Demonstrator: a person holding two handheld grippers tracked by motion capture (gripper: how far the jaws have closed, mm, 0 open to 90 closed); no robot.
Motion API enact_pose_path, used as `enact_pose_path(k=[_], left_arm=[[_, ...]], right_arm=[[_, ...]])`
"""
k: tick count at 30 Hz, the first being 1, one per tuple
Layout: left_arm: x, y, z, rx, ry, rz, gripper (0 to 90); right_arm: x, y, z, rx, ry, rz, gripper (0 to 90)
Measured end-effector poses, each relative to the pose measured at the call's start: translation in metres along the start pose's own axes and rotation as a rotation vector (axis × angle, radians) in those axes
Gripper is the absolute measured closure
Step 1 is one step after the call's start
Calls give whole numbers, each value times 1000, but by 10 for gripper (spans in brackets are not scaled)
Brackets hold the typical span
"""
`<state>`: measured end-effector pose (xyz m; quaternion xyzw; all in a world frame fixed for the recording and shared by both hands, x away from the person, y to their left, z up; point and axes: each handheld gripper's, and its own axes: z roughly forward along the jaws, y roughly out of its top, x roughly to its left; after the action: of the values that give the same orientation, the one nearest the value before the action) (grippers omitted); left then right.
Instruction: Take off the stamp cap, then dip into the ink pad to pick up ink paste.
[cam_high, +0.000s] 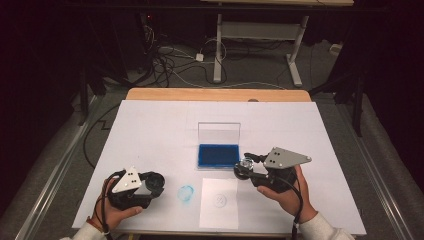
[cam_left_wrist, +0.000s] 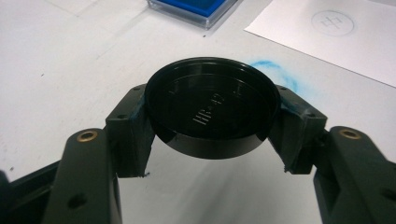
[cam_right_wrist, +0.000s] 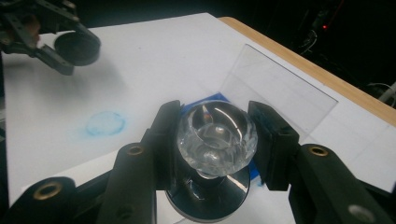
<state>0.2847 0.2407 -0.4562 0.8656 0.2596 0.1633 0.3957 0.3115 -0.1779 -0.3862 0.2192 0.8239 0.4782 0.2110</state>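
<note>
Right gripper view: the stamp (cam_right_wrist: 216, 140), clear faceted knob over a round dark base, sits clamped between the jaws of the right gripper (cam_right_wrist: 217, 135), which hold it by the knob. It hangs just at the near edge of the blue ink pad (cam_high: 218, 155), whose clear lid (cam_high: 219, 132) stands upright behind.

Left gripper view: the left gripper (cam_left_wrist: 210, 126) is closed on a round black cap (cam_left_wrist: 211, 107), pinched at its rim, above the table near a blue ink smudge (cam_high: 186, 194).

Judgement: cap is off, stamp is at the inking stage. The next move calls for bringing the base flat onto the pad, then carrying it to the white paper (cam_high: 219, 202), which already bears a faint round mark (cam_high: 219, 201).

Surface: white sheet over a wooden table (cam_high: 215, 94). Room: dark, cables on the grey floor (cam_high: 175, 67), a second table's white legs (cam_high: 218, 50) behind.
</note>
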Motion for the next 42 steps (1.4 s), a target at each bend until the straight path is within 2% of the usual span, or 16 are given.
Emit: enact_pose_path(k=[5, 13, 15, 32, 42], left_arm=[[4, -2, -2, -16, 4, -27, 367], [6, -2, 2, -2, 2, -16, 367], [8, -3, 1, -8, 0, -29, 367], [8, -5, -1, -10, -9, -43, 367], [7, -6, 1, -2, -20, -50, 366]], right_arm=[[-8, -1, 2, 7, -21, 23, 570], [-19, 2, 11, 9, -32, 47, 570], [-20, 4, 13, 10, -33, 49, 570], [-21, 10, 22, 3, -27, 49, 570], [-21, 19, 35, 10, -19, 48, 570]])
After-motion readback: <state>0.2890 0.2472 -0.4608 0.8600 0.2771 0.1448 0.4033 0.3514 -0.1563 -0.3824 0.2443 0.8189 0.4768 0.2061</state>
